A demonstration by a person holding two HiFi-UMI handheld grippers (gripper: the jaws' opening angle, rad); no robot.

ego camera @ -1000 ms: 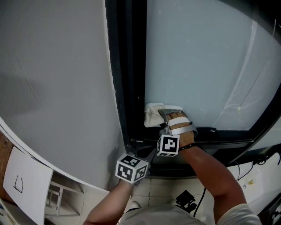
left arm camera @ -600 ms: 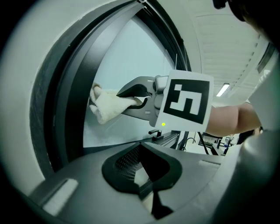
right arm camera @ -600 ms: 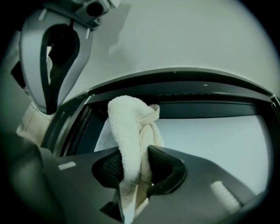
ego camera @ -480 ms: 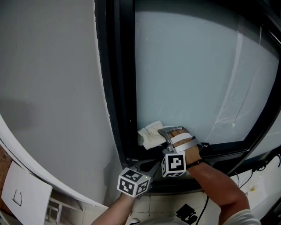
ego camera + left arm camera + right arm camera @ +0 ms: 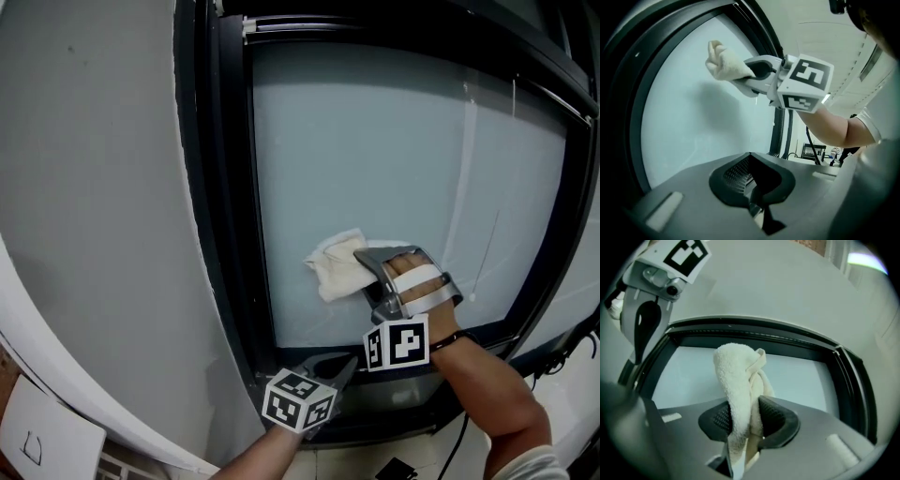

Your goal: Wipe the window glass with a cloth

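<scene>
Cloth (image 5: 334, 272) has slid up from the bottom corner to mid window glass (image 5: 375, 150), right claw (image 5: 367, 266) clamped on it to keep it pressed there, while left claw (image 5: 751, 177) sits closed with nothing in it, parked low out of the way.

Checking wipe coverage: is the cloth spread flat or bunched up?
Bunched up: the cloth is a crumpled wad pinched in the right gripper, not laid flat.

Two tools, the left tool (image 5: 343, 367) and the right tool (image 5: 367, 257), one cloth (image 5: 335, 270), one window glass (image 5: 375, 159).
</scene>
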